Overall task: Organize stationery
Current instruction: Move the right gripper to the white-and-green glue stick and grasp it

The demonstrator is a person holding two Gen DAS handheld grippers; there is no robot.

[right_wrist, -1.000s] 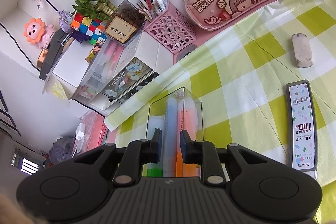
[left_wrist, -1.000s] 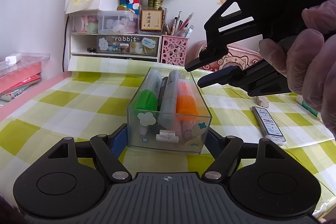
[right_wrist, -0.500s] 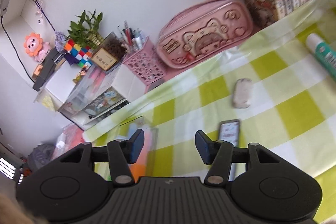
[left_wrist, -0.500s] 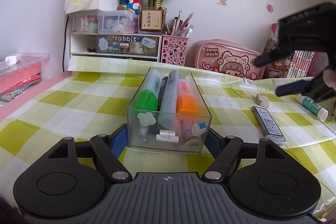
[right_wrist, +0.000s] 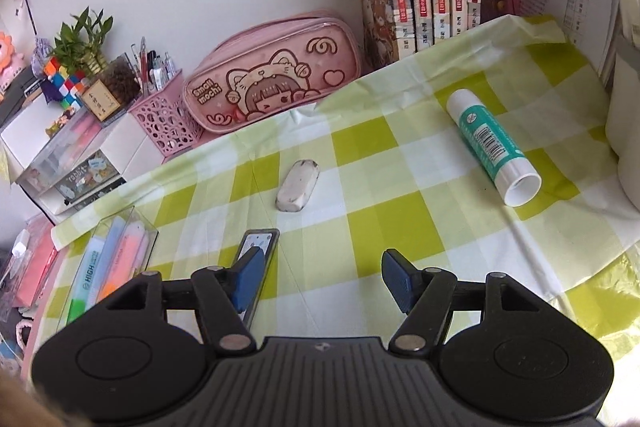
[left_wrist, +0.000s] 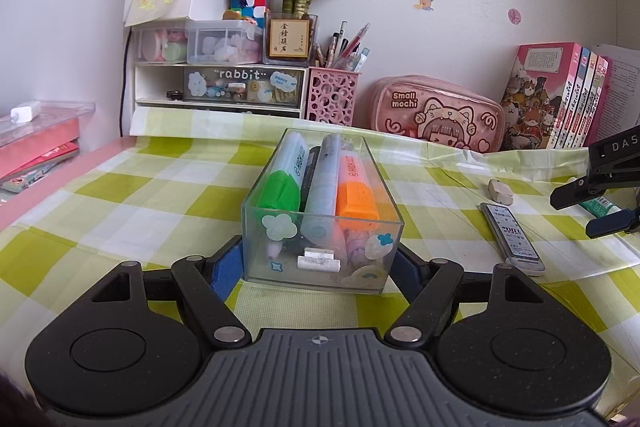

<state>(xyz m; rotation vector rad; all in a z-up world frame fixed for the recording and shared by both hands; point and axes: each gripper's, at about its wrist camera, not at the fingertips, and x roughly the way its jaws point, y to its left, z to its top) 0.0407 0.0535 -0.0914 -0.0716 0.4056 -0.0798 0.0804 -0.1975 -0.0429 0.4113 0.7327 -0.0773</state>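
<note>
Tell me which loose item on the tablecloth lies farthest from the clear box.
The glue stick, white with a teal label; the eraser and flat refill case lie nearer.

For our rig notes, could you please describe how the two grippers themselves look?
Both are matte black plastic: a ribbed grey-black body, two round discs, and linked arms with silver rivets ending in blue-padded jaws. The left gripper and right gripper match; white letters "DAS" mark the right one's side.

A green-and-white checked tablecloth (right_wrist: pixel 360 227) carries a teal-and-white glue stick (right_wrist: pixel 490 143) — behind it, a pink cartoon-printed pencil case (right_wrist: pixel 272 71).
</note>
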